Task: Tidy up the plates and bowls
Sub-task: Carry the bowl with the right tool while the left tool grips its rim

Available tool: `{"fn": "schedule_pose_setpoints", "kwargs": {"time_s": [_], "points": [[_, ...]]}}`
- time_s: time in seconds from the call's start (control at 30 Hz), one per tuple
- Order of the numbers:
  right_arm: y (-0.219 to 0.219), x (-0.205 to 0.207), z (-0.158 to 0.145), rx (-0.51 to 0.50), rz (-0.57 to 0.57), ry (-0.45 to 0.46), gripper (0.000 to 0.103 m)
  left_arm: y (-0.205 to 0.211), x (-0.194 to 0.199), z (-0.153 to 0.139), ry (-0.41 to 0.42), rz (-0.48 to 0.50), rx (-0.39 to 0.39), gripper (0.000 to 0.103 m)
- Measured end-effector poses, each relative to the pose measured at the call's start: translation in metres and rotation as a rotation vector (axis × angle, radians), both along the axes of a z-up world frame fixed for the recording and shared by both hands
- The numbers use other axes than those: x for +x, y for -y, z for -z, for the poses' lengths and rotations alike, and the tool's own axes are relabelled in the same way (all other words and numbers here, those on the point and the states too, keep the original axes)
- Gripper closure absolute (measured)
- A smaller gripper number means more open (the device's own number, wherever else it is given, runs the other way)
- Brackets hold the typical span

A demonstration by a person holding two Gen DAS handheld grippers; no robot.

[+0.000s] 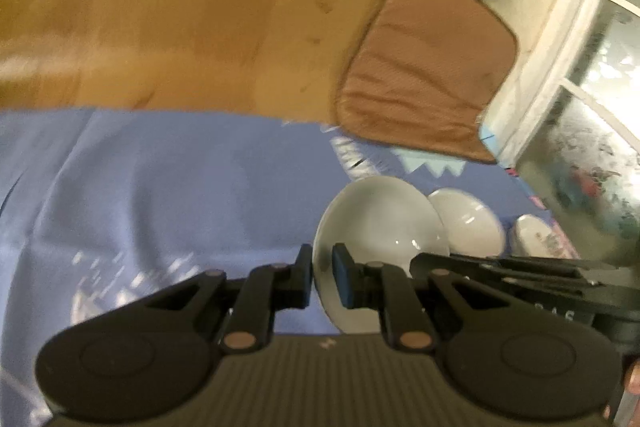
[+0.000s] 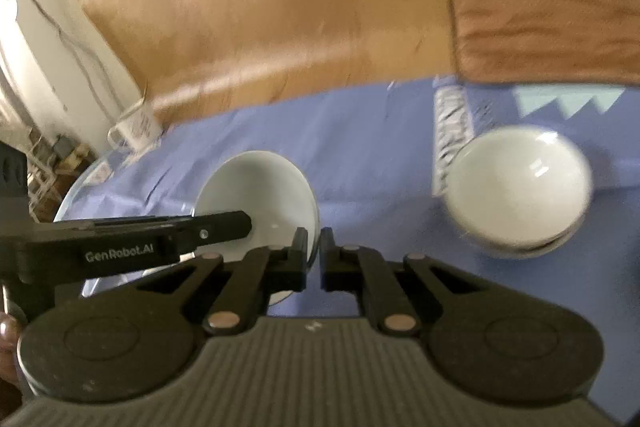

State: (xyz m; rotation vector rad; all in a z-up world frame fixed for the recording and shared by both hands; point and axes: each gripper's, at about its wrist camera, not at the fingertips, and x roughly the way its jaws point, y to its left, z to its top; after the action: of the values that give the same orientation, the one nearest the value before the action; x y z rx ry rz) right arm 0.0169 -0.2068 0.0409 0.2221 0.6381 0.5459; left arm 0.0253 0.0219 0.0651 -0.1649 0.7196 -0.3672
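Both grippers grip one white bowl, held tilted above the blue cloth. My left gripper (image 1: 322, 277) is shut on its left rim; the white bowl (image 1: 380, 227) fills the space past the fingers. My right gripper (image 2: 314, 259) is shut on the right rim of the same bowl (image 2: 260, 195), and the left gripper's arm reaches over it. A second white bowl (image 2: 520, 187) sits on a stack of dishes on the cloth to the right; it also shows in the left wrist view (image 1: 468, 223). A patterned dish (image 1: 540, 237) lies further right.
A blue cloth (image 1: 160, 187) covers the near tabletop, with a wooden floor beyond. A brown cushion (image 1: 428, 63) lies at the far right. A clear glass plate (image 2: 80, 195) sits under the held bowl at the left. A glass mug (image 2: 136, 127) stands at the cloth's far left edge.
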Motion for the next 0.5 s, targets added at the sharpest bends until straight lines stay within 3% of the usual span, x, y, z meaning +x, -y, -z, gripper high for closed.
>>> {"fn": "schedule_pose_setpoints", "kwargs": {"time_s": [0.23,0.5], "points": [[0.060,-0.010,-0.017,-0.005,0.167,0.114,0.095,0.072,0.023,-0.016,0.050,0.131,0.017,0.091],[0.095,0.003,0.003,-0.003,0.280,0.081,0.094,0.119,0.052,0.007,0.017,0.156,0.072,0.088]]}}
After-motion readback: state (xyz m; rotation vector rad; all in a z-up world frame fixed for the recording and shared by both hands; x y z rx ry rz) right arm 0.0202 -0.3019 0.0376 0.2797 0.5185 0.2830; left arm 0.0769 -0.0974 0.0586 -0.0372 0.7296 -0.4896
